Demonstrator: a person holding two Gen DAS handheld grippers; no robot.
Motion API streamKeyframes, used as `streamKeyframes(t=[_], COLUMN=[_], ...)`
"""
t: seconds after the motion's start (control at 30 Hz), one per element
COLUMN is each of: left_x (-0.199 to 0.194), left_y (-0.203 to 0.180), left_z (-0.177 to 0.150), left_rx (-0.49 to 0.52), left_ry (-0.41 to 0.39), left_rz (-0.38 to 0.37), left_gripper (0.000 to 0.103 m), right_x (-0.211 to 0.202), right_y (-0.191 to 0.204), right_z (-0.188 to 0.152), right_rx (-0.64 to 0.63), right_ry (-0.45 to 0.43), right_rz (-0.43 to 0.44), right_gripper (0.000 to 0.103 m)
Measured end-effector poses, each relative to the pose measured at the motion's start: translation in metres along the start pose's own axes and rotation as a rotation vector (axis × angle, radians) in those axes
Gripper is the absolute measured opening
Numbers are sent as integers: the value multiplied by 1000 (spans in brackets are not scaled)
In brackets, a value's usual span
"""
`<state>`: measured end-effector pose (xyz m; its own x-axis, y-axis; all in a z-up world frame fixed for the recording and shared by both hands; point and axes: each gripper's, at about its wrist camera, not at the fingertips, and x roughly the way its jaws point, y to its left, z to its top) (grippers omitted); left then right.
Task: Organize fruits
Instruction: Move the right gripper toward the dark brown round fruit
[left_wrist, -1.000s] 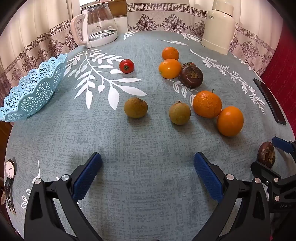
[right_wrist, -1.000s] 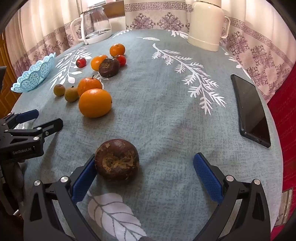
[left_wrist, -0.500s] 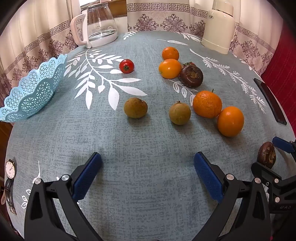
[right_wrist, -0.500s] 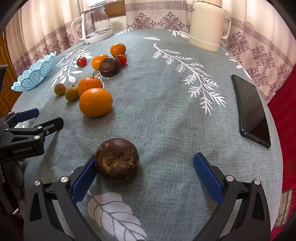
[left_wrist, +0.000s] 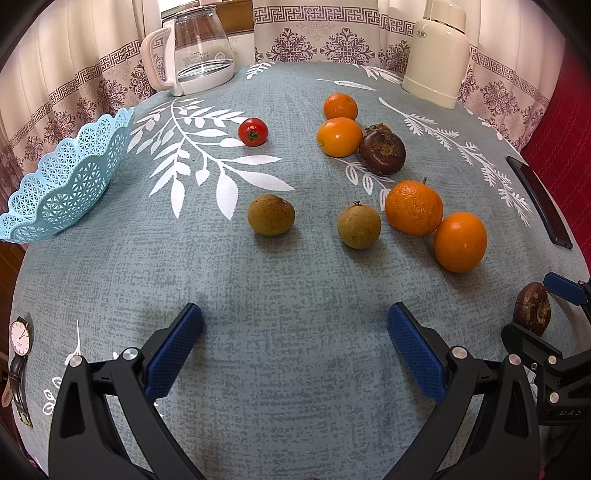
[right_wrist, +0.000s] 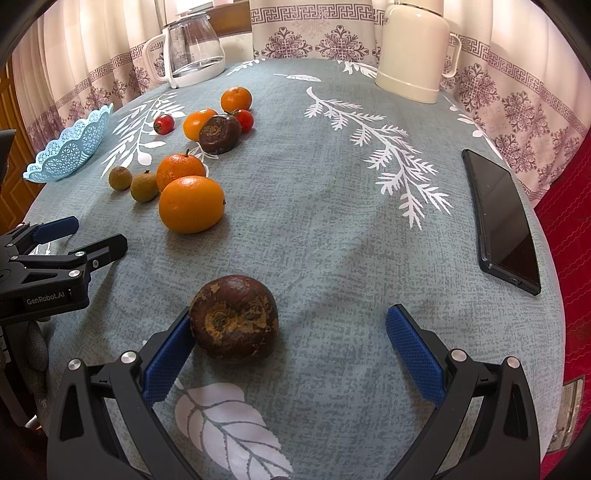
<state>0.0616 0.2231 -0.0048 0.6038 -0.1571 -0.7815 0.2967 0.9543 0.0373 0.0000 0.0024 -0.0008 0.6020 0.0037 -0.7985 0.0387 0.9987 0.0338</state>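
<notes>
A dark brown mangosteen (right_wrist: 235, 317) lies on the tablecloth between the fingers of my right gripper (right_wrist: 291, 332), touching the left pad; the gripper is open. The same mangosteen (left_wrist: 532, 308) shows at the far right of the left wrist view. My left gripper (left_wrist: 295, 334) is open over bare cloth. Ahead of it lie two brown longans (left_wrist: 270, 215) (left_wrist: 358, 225), several oranges (left_wrist: 413, 207) (left_wrist: 460, 242) (left_wrist: 339, 136), a second mangosteen (left_wrist: 382, 153) and a cherry tomato (left_wrist: 252, 132). A light blue lace basket (left_wrist: 62, 184) sits empty at the left table edge.
A glass kettle (left_wrist: 195, 48) and a cream thermos (left_wrist: 437, 51) stand at the back. A black phone (right_wrist: 504, 221) lies near the right edge. A wristwatch (left_wrist: 18, 354) lies at the near left edge. A red seat (right_wrist: 569, 236) is beyond the table on the right.
The right wrist view has shifted slightly, the fruit cluster sliding a little right in frame. The mangosteen stays against the left pad. The left gripper has barely moved.
</notes>
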Motion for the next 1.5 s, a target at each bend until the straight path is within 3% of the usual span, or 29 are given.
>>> streamKeyframes(t=[0.77, 1.5], left_x=[0, 1], left_y=[-1, 1], left_z=[0, -1], left_rx=[0, -3], left_ry=[-1, -5], left_rz=[0, -4], left_gripper=[101, 101], right_x=[-13, -26], right_y=[-3, -5], right_z=[5, 7], right_rx=[33, 43], right_ry=[-49, -95], right_rz=[77, 94], right_gripper=[98, 98])
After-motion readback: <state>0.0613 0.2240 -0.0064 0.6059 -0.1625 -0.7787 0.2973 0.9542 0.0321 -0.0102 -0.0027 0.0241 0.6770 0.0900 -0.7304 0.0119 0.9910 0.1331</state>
